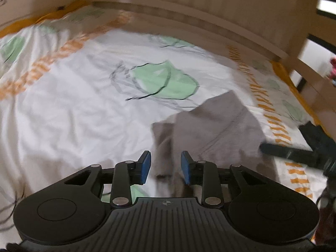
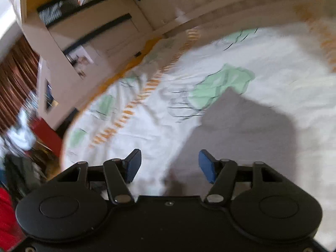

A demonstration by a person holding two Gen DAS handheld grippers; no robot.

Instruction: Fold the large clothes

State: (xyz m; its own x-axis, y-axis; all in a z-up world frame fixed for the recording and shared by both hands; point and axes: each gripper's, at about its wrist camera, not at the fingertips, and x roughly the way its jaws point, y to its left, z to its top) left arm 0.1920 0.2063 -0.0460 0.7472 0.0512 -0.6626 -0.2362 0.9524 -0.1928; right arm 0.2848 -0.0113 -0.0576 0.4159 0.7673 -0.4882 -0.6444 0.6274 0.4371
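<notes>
A grey garment (image 1: pixel 212 126) lies folded on the white bed sheet (image 1: pixel 73 109) with green and orange prints. My left gripper (image 1: pixel 166 167) is open above the garment's near left edge, holding nothing. In the right wrist view the same grey garment (image 2: pixel 241 130) lies ahead and to the right. My right gripper (image 2: pixel 168 167) is open wide above its near left part, holding nothing. The right gripper also shows as a dark blurred shape at the right of the left wrist view (image 1: pixel 294 151). Both views are motion-blurred.
A cream wooden bed frame (image 1: pixel 210 21) curves round the far side of the mattress. A cream cabinet with dark slots (image 2: pixel 84 31) stands past the bed's left edge. Red and dark items (image 2: pixel 12 189) lie on the floor at the left.
</notes>
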